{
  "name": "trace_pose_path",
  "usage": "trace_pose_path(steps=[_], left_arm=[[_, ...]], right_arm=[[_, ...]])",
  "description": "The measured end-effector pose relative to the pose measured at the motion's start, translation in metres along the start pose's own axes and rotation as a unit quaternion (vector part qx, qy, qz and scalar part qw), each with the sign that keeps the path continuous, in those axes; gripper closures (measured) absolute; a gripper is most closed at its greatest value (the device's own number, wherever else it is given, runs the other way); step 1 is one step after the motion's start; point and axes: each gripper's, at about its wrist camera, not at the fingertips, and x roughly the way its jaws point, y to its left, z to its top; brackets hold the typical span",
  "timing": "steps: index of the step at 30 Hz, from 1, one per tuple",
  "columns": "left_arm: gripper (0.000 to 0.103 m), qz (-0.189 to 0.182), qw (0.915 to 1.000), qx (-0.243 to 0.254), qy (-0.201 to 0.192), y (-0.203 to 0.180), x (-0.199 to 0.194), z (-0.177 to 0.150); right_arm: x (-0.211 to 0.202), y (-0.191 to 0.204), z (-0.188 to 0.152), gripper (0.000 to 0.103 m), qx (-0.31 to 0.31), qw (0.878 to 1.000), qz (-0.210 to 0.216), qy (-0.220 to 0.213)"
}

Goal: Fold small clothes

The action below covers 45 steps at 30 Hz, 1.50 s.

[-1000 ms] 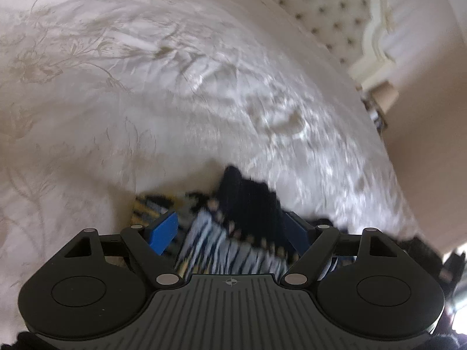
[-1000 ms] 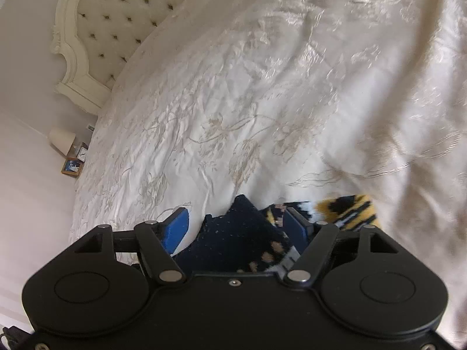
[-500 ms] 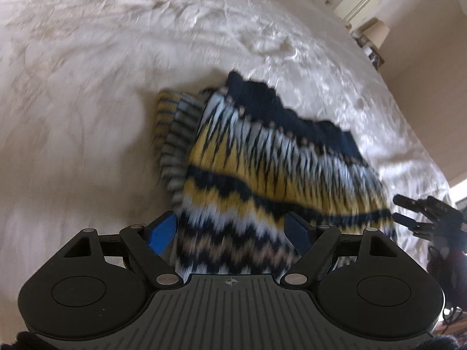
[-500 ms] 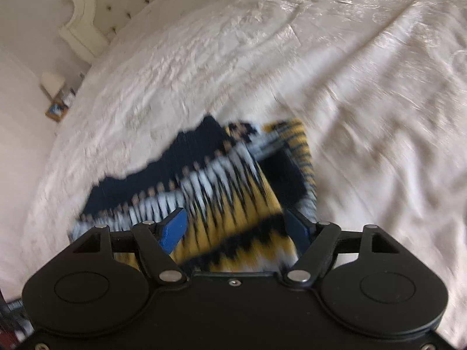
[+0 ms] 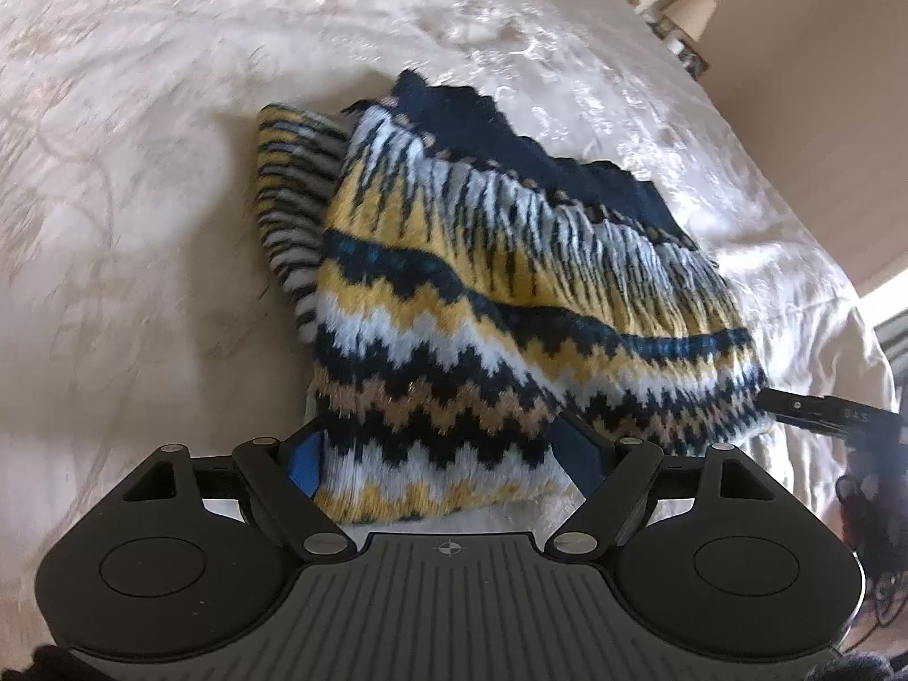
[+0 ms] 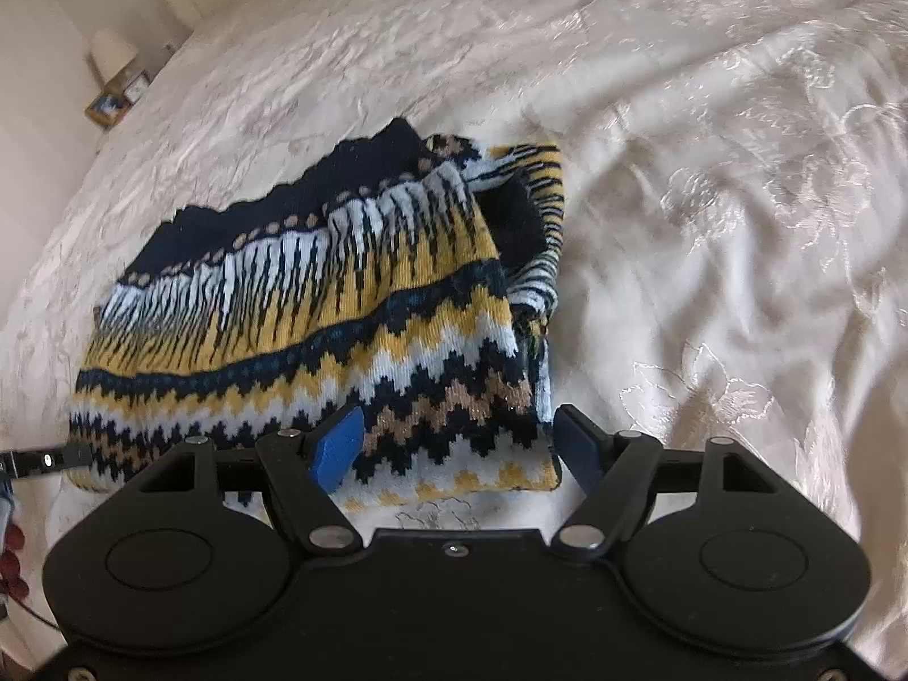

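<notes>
Cream embroidered bedspread fills both views. Patterned knit sweater, a second ago bunched at fingertips, now lies folded flat. Left gripper, right gripper: fingers spread, pinching nothing. Fold apparently done.

The sweater carries zigzag bands of navy, yellow, white and tan, with a navy edge. The bedspread is cream with a pale floral pattern. The tool pads are blue.
</notes>
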Motion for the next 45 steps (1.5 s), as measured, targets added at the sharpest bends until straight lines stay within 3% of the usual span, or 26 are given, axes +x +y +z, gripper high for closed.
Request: trace_pose_path(steps=[9,12,16,20,25,26,27,28,31,35,41,45], left_arm=[[0.027,0.028,0.9983,0.051,-0.006,-0.015,-0.006,-0.008],[0.044,0.036,0.9983,0.042,-0.021,-0.017,-0.009,-0.007],[0.055,0.037,0.9984,-0.006,-0.043,-0.014,-0.013,-0.005],[0.069,0.034,0.9986,-0.009,-0.040,-0.019,-0.009,-0.004],[0.070,0.039,0.9984,-0.032,-0.027,-0.018,-0.001,0.001],[0.079,0.037,0.9984,-0.033,-0.026,-0.018,0.000,0.002],[0.100,0.038,0.9986,-0.027,-0.027,-0.019,0.000,0.001],[0.099,0.055,0.9981,-0.013,-0.026,-0.022,-0.001,0.002],[0.099,0.088,0.9951,0.030,-0.034,-0.030,-0.013,0.004],[0.099,0.097,0.9939,0.047,-0.023,-0.023,-0.035,0.007],[0.099,0.125,0.9896,0.054,0.046,0.001,-0.009,-0.006],[0.095,0.127,0.9912,0.016,0.034,0.004,-0.009,-0.003]], right_arm=[[0.011,0.013,0.006,0.028,-0.045,0.998,0.042,0.026],[0.012,0.017,0.008,0.031,-0.052,0.997,0.047,0.029],[0.009,0.016,0.009,0.043,-0.057,0.997,0.049,0.031],[0.009,0.011,0.010,0.055,-0.056,0.996,0.056,0.042],[0.012,0.007,0.013,0.060,-0.055,0.995,0.062,0.050],[0.013,0.007,0.014,0.066,-0.056,0.995,0.062,0.052],[0.013,0.007,0.014,0.073,-0.057,0.995,0.061,0.054],[0.014,0.007,0.015,0.085,-0.057,0.995,0.062,0.055],[0.005,0.010,0.020,0.092,-0.067,0.995,0.066,0.042],[-0.012,0.009,0.027,0.092,-0.087,0.995,0.038,0.032],[0.019,-0.016,0.015,0.092,-0.057,0.995,0.000,0.083],[0.018,-0.019,0.015,0.074,-0.019,0.997,0.014,0.071]])
